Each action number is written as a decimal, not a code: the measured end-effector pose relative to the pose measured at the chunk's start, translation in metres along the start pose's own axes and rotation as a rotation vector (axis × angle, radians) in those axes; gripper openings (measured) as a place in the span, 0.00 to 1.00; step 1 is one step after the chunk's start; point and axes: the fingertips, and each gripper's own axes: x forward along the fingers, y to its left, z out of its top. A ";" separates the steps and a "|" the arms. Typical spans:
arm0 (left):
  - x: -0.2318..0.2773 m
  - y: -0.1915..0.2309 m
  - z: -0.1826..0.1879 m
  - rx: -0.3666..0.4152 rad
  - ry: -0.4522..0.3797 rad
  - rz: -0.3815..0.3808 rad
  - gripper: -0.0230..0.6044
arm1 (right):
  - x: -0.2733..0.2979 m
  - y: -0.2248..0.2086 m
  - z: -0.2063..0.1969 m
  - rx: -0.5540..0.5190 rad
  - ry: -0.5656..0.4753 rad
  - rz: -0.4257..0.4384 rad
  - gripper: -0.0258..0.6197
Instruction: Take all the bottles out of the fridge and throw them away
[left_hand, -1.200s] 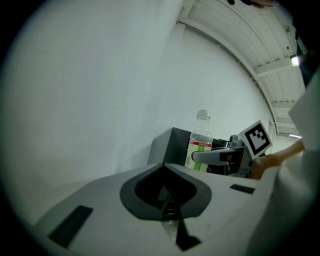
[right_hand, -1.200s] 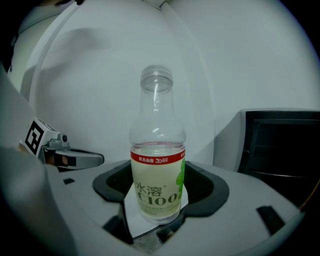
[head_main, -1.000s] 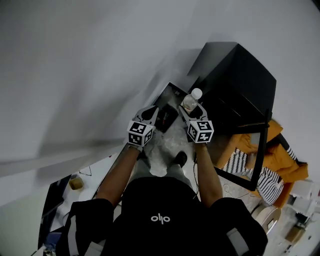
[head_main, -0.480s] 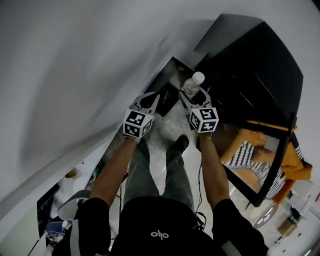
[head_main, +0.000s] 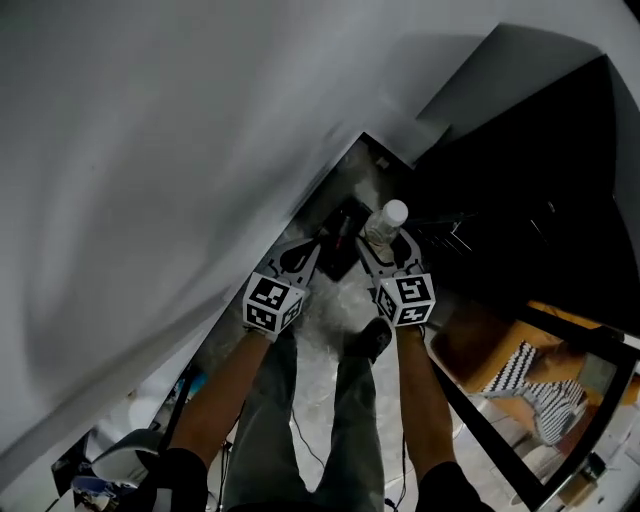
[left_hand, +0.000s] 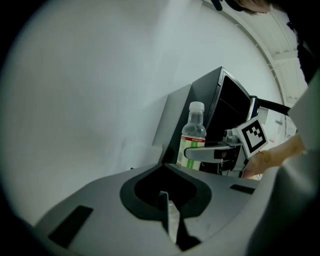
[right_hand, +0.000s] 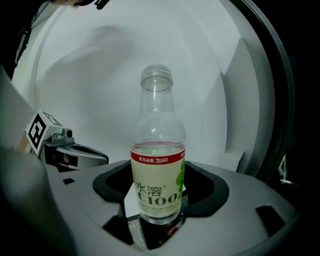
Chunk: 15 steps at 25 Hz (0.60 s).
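**A:** Where is the bottle (right_hand: 157, 170)?

**B:** It is out in the open air, upright in the right gripper (right_hand: 157, 220). The jaws pinch it low on the body, one on each side of the label, with its base sitting down between them. It is clear plastic with a white cap, and the label has a red band along the top and a green patch at one edge.

**A:** And the left gripper (left_hand: 170, 220)?

**B:** Its jaws are pressed together with nothing between them. In its own view only the white wall (left_hand: 90, 100) lies past the tips.

**A:** How do the two grippers sit against each other?

**B:** In the head view they are side by side at about the same height, near each other but apart. The left gripper (head_main: 312, 245) is on the wall (head_main: 150, 150) side, and the right gripper (head_main: 385, 245) is on the side of the black fridge (head_main: 520, 200). The bottle (head_main: 385, 222) stands up from the right one, cap uppermost. The left gripper view shows the same bottle (left_hand: 192, 135) in front of the fridge (left_hand: 227, 112), with one jaw of the right gripper (left_hand: 212, 151) lying across its label.

**A:** What is below them?

**B:** There is a pale marbled floor (head_main: 320, 345) with the person's dark shoe (head_main: 375, 338) on it. A dark object lies on the floor past the grippers, and what it is cannot be made out.
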 end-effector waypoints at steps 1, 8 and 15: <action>0.004 0.003 -0.010 -0.002 0.008 -0.004 0.05 | 0.004 0.000 -0.011 0.003 0.008 0.001 0.53; 0.028 0.011 -0.023 0.004 0.005 -0.033 0.05 | 0.023 -0.008 -0.054 0.045 0.048 -0.001 0.53; 0.036 0.023 -0.025 -0.006 -0.010 -0.031 0.05 | 0.043 -0.005 -0.077 0.068 0.063 0.006 0.53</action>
